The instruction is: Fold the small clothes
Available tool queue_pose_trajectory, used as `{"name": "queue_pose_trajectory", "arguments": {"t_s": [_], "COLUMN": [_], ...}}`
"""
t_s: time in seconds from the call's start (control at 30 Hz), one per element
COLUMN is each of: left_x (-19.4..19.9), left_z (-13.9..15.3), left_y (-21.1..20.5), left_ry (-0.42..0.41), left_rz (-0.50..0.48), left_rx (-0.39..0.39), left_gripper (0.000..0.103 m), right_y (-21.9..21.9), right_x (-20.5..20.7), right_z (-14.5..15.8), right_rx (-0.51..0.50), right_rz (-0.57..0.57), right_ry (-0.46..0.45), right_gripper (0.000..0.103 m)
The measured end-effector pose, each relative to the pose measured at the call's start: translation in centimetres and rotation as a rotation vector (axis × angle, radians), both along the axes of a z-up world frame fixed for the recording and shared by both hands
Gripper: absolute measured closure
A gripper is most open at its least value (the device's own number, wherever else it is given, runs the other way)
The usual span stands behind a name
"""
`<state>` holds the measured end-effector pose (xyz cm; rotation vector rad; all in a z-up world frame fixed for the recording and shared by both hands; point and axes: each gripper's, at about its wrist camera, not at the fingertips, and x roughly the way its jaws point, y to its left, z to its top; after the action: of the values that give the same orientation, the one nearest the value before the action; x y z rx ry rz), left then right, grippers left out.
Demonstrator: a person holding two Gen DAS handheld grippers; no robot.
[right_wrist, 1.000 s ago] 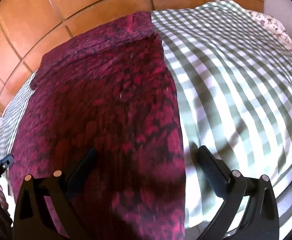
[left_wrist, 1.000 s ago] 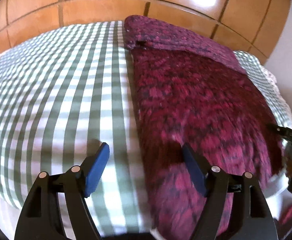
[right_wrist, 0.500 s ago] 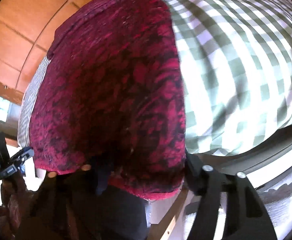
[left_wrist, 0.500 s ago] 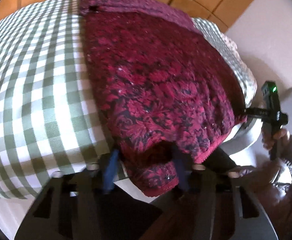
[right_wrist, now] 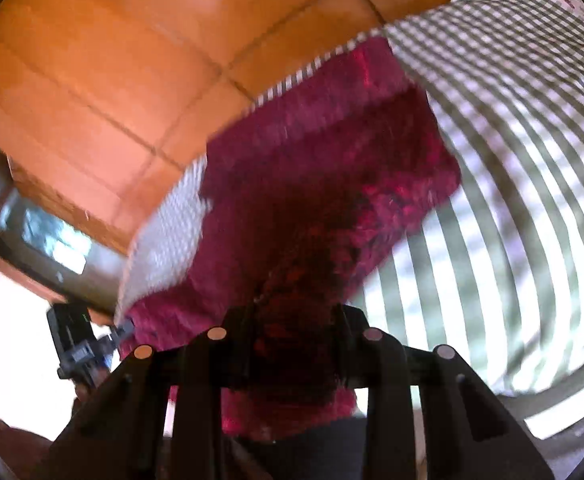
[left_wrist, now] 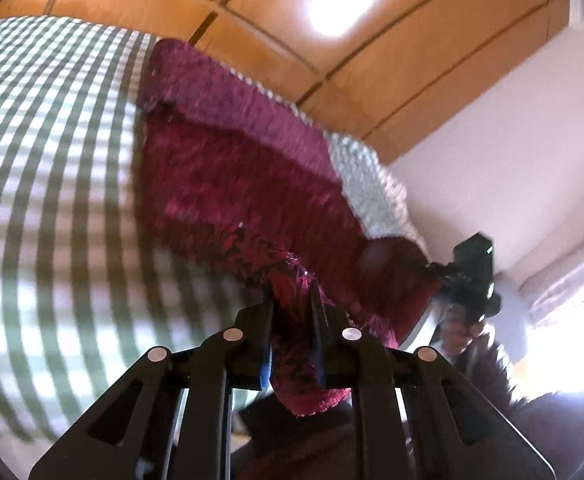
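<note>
The fuzzy crimson knit garment (left_wrist: 228,184), mottled with dark patches, has its near hem lifted off the bed while its far end lies flat on the green-and-white checked bedcover (left_wrist: 44,152). The left gripper (left_wrist: 292,320) is clamped tight on one bunched near corner; the right gripper (right_wrist: 296,332) pinches the other. Beyond the bed runs a glossy orange wooden panelled wall (right_wrist: 104,60).
</note>
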<state>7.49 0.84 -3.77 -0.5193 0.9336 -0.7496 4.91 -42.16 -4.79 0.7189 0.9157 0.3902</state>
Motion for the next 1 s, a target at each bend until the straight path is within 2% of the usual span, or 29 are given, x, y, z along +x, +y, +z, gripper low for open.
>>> {"name": "queue_pose_trajectory", "arguments": {"t_s": [0.13, 0.23, 0.5, 0.57, 0.6, 0.63, 0.67, 0.7, 0.73, 0.77, 0.8, 0.83, 0.87, 0.9, 1.0], "left_x": [3.9, 7.1, 14.6, 16.2, 16.4, 16.6, 16.6, 16.4, 16.2, 15.9, 15.7, 14.9, 14.2, 13.6, 11.6], "left_z": [0.5, 0.5, -2.4, -3.6, -3.9, -4.2, -4.3, -4.4, -4.4, -4.3, -4.3, -3.9, -3.6, -3.4, -3.9], "left_y": [-0.1, -0.3, -0.6, -0.4, -0.2, -0.1, 0.1, 0.3, 0.7, 1.4, 1.9, 2.8, 3.6, 4.3, 5.1], "left_ry": [0.004, 0.033, 0.164, 0.222, 0.236, 0.249, 0.262, 0.272, 0.279, 0.28, 0.277, 0.262, 0.247, 0.228, 0.22], "left_rz": [0.058, 0.111, 0.241, 0.28, 0.288, 0.296, 0.3, 0.295, 0.29, 0.296, 0.306, 0.352, 0.398, 0.42, 0.387], "left_rx": [-0.056, -0.058, 0.012, 0.026, 0.025, 0.021, 0.011, -0.014, -0.05, -0.08, -0.09, -0.08, -0.07, -0.071, -0.054], "left_gripper": [0.089, 0.09, 0.09, 0.09, 0.09, 0.088, 0.084, 0.075, 0.065, 0.06, 0.042, 0.019, 0.015, 0.014, 0.014], "right_y": [-1.2, -1.6, -2.8, -2.7, -2.8, -2.9, -3.0, -3.2, -3.4, -3.7, -3.9, -4.3, -4.7, -4.9, -5.2], "right_x": [3.4, 6.8, 14.2, 15.3, 15.7, 16.0, 16.0, 15.7, 15.3, 14.8, 14.5, 13.9, 13.0, 12.5, 10.3], "right_z": [-0.1, -0.4, -3.6, -4.5, -4.8, -4.9, -4.9, -4.4, -3.8, -3.0, -2.5, -1.9, -1.6, -1.4, -2.2], "right_rx": [0.01, 0.009, 0.003, 0.009, 0.022, 0.053, 0.094, 0.156, 0.176, 0.173, 0.167, 0.146, 0.11, 0.081, -0.06], "right_rz": [-0.082, -0.142, -0.247, -0.253, -0.257, -0.254, -0.248, -0.242, -0.245, -0.253, -0.255, -0.262, -0.275, -0.28, -0.271], "right_ry": [0.001, 0.024, 0.147, 0.178, 0.184, 0.18, 0.166, 0.131, 0.104, 0.068, 0.045, 0.024, 0.012, 0.006, 0.031], "right_gripper": [0.076, 0.078, 0.079, 0.076, 0.07, 0.058, 0.037, 0.028, 0.016, 0.012, 0.011, 0.007, 0.005, 0.005, 0.005]}}
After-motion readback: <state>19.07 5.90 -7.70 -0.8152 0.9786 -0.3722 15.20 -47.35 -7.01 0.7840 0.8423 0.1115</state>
